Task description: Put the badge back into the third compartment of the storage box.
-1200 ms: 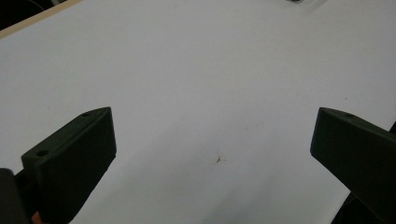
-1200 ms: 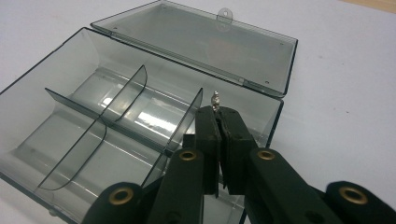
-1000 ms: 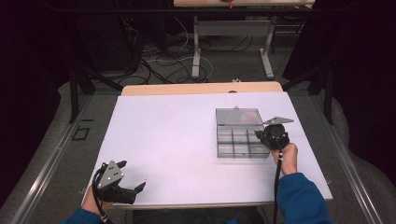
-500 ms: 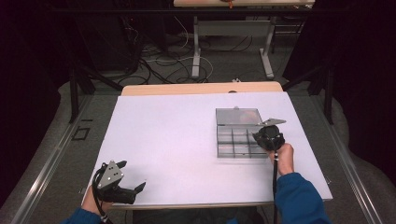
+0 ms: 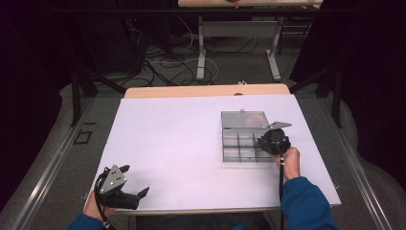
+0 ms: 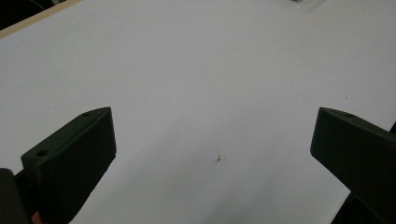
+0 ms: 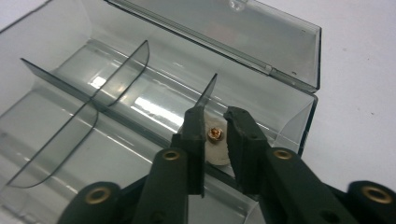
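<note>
Set on the right half of the white table (image 5: 182, 143): a clear smoky-grey plastic organizer box (image 5: 242, 143), lid (image 5: 244, 120) swung open and lying flat on the far side, hinged along the box's far edge. Divided inside by thin see-through partitions into a grid of small compartments, with curved-topped dividers and glossy reflections along the floor in the right gripper view (image 7: 116, 107). Down inside a compartment at the box's right end, next to the side wall: a small brass-coloured screw or stud (image 7: 214, 134), sitting on a pale, whitish scrap (image 7: 219, 151) whose nature cannot be told. Lowered into that compartment, the right gripper (image 7: 216, 135), jaws nearly together with the brass piece between them; whether actually pinching it or just flanking it cannot be told. From the high view, same gripper (image 5: 274, 142) poised over the box's right edge, grey plate on top, held by the right hand (image 5: 288, 160) in a blue sleeve (image 5: 306, 206), cable trailing down along the forearm. Well apart, at the near left corner of the table: the left gripper (image 5: 136, 191), held by the left hand (image 5: 95, 208), jaws spread wide and gripping nothing. In the left gripper view, bare white tabletop (image 6: 210, 84) between the parted jaws, marked with a tiny dark speck (image 6: 218, 159).
</note>
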Motion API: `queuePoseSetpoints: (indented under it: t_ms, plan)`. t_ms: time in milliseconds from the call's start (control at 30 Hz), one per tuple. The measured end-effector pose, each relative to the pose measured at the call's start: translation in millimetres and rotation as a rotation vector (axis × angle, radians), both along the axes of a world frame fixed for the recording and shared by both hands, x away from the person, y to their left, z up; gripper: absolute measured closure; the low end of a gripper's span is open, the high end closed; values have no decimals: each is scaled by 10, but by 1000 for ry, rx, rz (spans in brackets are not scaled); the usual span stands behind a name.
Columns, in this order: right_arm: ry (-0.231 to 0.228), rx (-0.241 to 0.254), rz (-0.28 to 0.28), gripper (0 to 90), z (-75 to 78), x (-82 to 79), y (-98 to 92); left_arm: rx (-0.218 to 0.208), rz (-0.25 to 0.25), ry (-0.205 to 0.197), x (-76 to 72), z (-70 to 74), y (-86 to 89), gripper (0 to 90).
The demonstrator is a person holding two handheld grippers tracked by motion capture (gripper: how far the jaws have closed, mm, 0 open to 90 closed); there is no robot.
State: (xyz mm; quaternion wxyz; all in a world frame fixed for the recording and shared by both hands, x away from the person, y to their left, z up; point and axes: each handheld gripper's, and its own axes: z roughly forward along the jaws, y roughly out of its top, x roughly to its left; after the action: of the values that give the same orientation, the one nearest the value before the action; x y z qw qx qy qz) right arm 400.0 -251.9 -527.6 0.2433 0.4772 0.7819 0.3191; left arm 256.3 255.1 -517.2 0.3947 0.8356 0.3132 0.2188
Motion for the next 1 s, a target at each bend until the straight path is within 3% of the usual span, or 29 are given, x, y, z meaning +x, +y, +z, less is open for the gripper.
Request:
queuePoseSetpoints:
  t_ms: [100,333,533,733,833,1000]
  plan:
    - [-5,29,14,684,51,-48,-17,-4,3,-2,-1,-1,1,3]
    - [26,110,78,397,146,-175,-52,-2,1,-3,-3,2,1,3]
    - [19,144,141,176,194,-263,-24,-3,3,-4,-3,1,-2,3]
    - [46,194,204,59,257,-350,25,-5,2,-6,-7,1,-1,3]
    - [36,192,241,2,274,-383,53,-9,5,0,-8,1,-3,3]
    - [31,201,282,0,330,-518,115,-9,9,0,-14,1,6,3]
